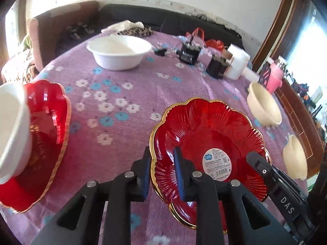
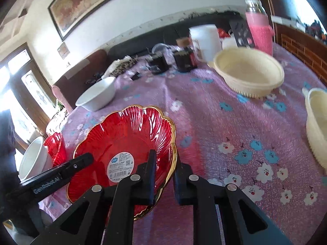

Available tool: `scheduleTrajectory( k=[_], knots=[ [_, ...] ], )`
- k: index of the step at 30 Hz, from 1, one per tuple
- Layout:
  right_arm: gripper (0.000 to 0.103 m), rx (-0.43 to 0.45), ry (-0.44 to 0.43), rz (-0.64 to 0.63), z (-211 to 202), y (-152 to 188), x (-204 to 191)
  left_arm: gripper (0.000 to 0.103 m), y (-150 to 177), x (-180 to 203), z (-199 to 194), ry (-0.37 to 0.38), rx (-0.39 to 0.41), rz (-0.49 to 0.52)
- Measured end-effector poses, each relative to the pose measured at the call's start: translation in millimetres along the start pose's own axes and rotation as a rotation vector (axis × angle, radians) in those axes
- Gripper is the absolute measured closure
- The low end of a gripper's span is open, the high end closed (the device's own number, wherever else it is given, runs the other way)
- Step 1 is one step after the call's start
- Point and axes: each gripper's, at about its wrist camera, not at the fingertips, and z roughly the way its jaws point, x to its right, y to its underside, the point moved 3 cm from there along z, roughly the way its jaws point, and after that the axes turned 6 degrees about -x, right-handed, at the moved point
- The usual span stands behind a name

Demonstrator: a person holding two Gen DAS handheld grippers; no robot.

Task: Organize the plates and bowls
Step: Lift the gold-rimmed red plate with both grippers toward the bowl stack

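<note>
Red plate (image 1: pixel 206 143) with gold scalloped rim, label in its middle, is held between both grippers, near edge of the table (image 1: pixel 122 94).
Left gripper (image 1: pixel 161 171) is clamped on the plate's left rim, one finger inside, one outside. Right gripper (image 2: pixel 163 173) is clamped the same way on the right rim. Both hands equally near; the plate spans straight across between them, tilted slightly.
A second red rim shows just beneath the near edge; whether the two touch, cannot tell.

Around it:
- Far left: another red plate (image 1: pixel 49 122) with a white bowl (image 1: pixel 12 130) on it, the likely stacking spot.
- Far centre: second white bowl (image 1: pixel 119 51).
- Right: two cream bowls (image 2: pixel 249 71) (image 2: pixel 316 122), well apart from the plate.
- Far edge: dark jars, a mug, a pink bottle (image 2: pixel 259 26).

The way left looks clear over the cloth.
</note>
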Motion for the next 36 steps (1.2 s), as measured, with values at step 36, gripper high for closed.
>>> scheduleTrajectory(
  k=[36],
  knots=[
    [0.087,0.061,-0.150,-0.274,-29,16,-224,0.083,26,-176,-158,-0.036,0.328,-0.347]
  ],
)
